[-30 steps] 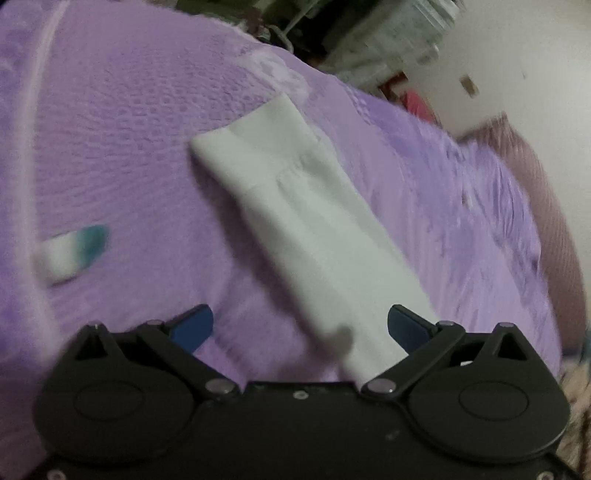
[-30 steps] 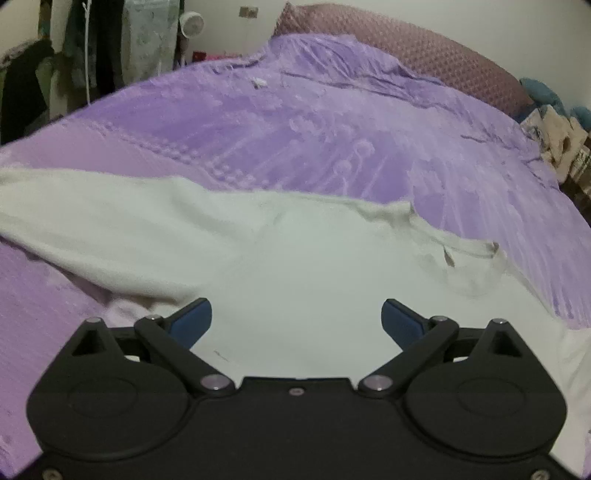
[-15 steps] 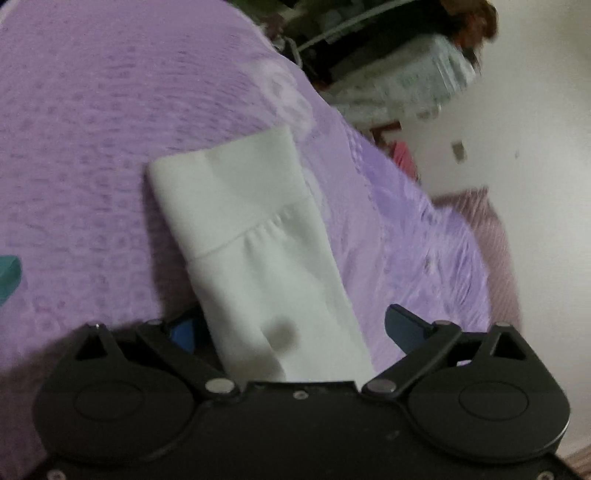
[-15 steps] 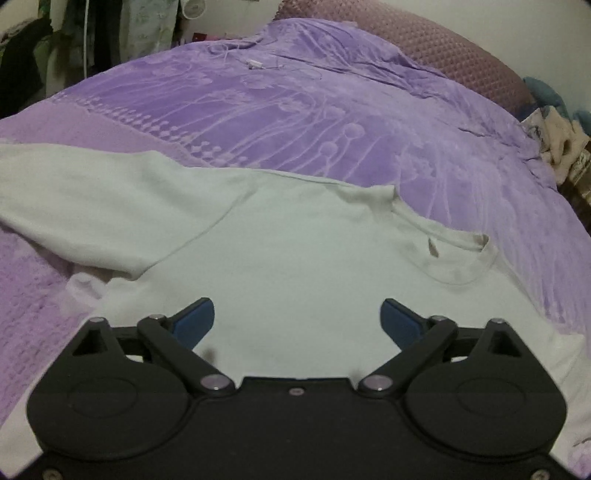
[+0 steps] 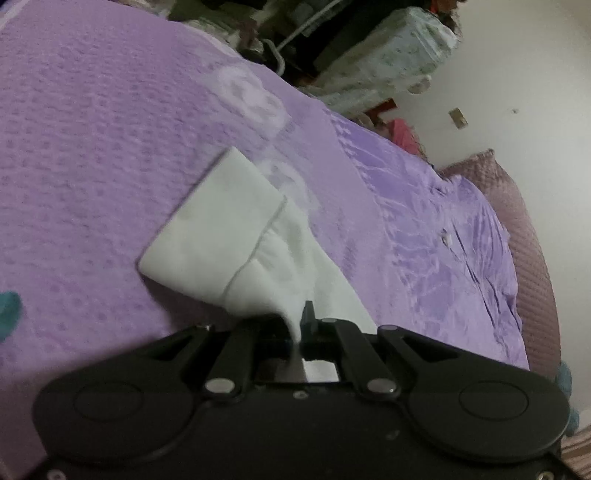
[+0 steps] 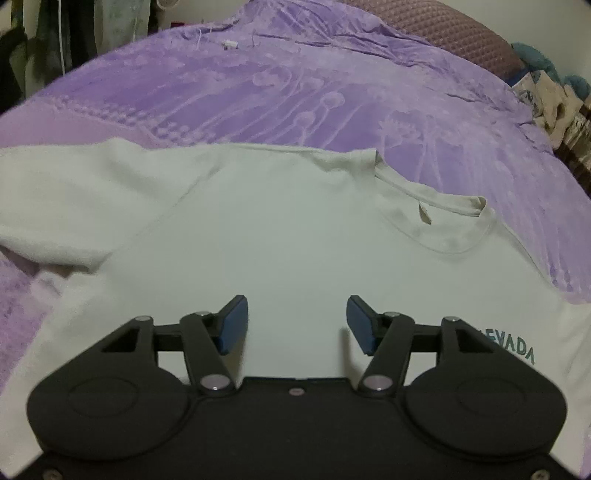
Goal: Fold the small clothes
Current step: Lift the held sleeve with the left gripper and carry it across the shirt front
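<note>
A white sweatshirt (image 6: 295, 236) lies spread flat on a bed covered by a purple bedspread (image 6: 295, 92) with a pale floral pattern. Its round neckline (image 6: 443, 225) faces the bed's right side, and one sleeve (image 6: 66, 206) stretches toward the left edge. Teal lettering (image 6: 517, 349) shows on the fabric at lower right. The right gripper (image 6: 297, 325) hovers over the middle of the sweatshirt, its blue-padded jaws spread apart with nothing between them. A mauve pillow (image 6: 443, 26) rests at the far end of the bed.
</note>
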`<control>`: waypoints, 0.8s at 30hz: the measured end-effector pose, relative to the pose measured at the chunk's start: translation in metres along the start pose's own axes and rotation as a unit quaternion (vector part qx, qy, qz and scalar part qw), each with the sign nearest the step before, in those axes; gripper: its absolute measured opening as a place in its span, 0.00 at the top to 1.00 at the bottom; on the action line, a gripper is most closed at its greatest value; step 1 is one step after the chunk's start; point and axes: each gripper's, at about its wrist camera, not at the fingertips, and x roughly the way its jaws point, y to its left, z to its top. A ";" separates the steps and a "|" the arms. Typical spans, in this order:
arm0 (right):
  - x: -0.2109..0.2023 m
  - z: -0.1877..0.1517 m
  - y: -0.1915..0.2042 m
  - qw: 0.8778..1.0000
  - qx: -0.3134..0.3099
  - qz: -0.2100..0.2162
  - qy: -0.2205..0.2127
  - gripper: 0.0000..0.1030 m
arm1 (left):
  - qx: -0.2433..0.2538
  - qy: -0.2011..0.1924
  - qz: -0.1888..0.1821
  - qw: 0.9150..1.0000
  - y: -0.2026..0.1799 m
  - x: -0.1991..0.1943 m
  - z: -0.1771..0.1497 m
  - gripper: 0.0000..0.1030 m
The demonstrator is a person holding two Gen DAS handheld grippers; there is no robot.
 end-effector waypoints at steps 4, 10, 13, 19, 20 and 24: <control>0.019 -0.009 -0.010 1.000 0.022 0.002 0.006 0.45 | -0.014 0.002 -0.009 1.000 0.008 -0.005 0.005 0.99; 0.030 -0.020 -0.010 0.999 0.051 0.007 0.008 0.44 | 0.057 -0.025 -0.021 0.998 -0.025 -0.024 0.008 0.98; 0.033 -0.024 -0.007 0.999 0.044 0.004 0.003 0.43 | 0.119 -0.046 -0.024 0.992 -0.048 -0.033 0.000 0.98; 0.007 0.008 -0.009 0.991 0.098 0.044 -0.075 0.62 | 0.066 -0.025 -0.003 0.997 -0.027 -0.021 0.000 0.98; 0.005 0.016 -0.001 0.988 0.103 0.064 -0.092 0.63 | 0.051 -0.022 -0.004 0.998 -0.024 -0.016 0.002 0.98; 0.026 0.042 0.056 0.986 0.075 0.115 -0.097 0.96 | 0.035 -0.013 -0.007 0.999 -0.018 -0.008 0.007 0.98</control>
